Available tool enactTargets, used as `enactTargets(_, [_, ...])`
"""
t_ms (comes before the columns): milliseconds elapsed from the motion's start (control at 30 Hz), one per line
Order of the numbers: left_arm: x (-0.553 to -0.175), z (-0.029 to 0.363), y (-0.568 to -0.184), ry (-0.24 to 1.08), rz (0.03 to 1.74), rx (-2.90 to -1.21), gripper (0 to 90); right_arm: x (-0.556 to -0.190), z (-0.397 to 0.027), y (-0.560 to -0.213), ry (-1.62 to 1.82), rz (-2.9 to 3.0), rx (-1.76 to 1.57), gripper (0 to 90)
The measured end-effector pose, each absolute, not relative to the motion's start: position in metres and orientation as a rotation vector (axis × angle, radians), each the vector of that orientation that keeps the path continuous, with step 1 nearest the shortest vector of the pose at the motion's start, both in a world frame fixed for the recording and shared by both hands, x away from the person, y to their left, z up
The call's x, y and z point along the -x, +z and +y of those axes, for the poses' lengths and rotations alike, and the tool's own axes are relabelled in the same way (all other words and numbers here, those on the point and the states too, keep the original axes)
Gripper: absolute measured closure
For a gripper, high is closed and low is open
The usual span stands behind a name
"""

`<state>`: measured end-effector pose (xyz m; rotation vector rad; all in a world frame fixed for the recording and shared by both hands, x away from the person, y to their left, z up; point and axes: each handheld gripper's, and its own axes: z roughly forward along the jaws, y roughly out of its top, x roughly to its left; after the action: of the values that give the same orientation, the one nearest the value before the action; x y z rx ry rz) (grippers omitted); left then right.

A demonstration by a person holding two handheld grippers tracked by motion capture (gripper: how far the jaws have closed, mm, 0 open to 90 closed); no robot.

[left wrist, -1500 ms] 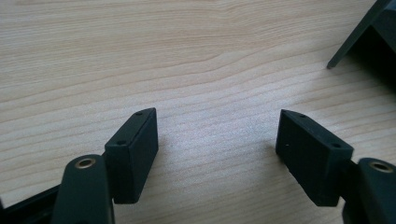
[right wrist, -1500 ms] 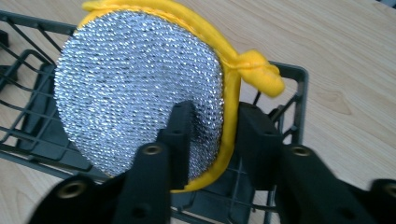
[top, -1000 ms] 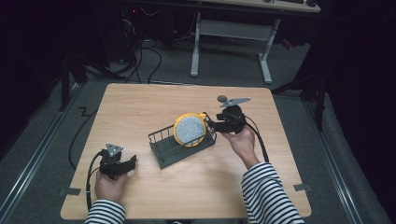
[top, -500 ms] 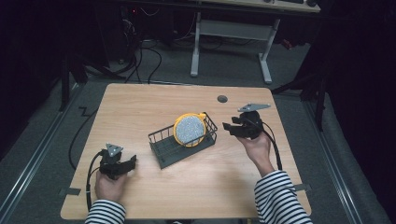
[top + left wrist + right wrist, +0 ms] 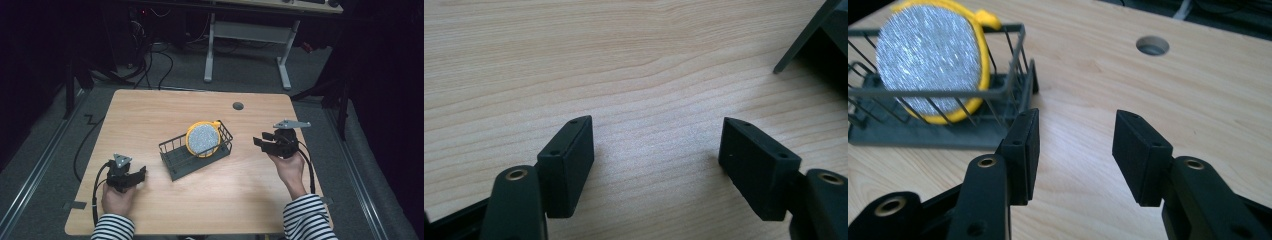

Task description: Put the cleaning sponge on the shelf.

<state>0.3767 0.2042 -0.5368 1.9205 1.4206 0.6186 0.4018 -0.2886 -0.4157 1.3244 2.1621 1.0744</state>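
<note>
In the high view, a dark wire basket [image 5: 196, 154] is sitting at the middle of the frame on the wooden table [image 5: 150, 115], and a round yellow-rimmed scrubber [image 5: 202, 139] is standing on edge inside its right end, leaning against the wire wall. The right gripper [image 5: 259, 141] is hovering at right of centre, near the basket but apart from it, with its jaws pointing toward the scrubber and holding nothing. The left gripper [image 5: 136, 174] is resting at the lower left, well apart from the basket. A small round hole [image 5: 238, 106] is showing in the tabletop above the right gripper.

In the left gripper view, the left gripper [image 5: 656, 145] is lying low over bare wood with its jaws wide apart and nothing between them. A dark corner of the basket [image 5: 819, 35] is poking in at the upper right.

In the right gripper view, the right gripper [image 5: 1075, 132] is showing its jaws spread and empty. The scrubber [image 5: 930, 60] is filling the upper left, upright behind the basket [image 5: 1018, 75] wires, and the hole [image 5: 1152, 45] is sitting at the upper right.

Judging by this, the placing step looks finished: the scrubber is in the basket and both hands are free. Any next move would call only for steering the right gripper away without nudging the basket's rim.
</note>
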Motion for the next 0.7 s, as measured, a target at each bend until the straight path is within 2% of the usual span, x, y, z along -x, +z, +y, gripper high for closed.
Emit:
enactTargets(333, [-0.377, 0.204, -0.537, 0.619, 1.420, -1.921, 30.6, -0.385, -0.304, -0.434, 1.065, 2.138, -1.369, 54.4])
enactTargets(700, [-0.377, 0.204, -0.537, 0.619, 1.421, -1.921, 30.6, -0.368, -0.320, -0.477, 1.054, 2.113, -1.461, 53.7])
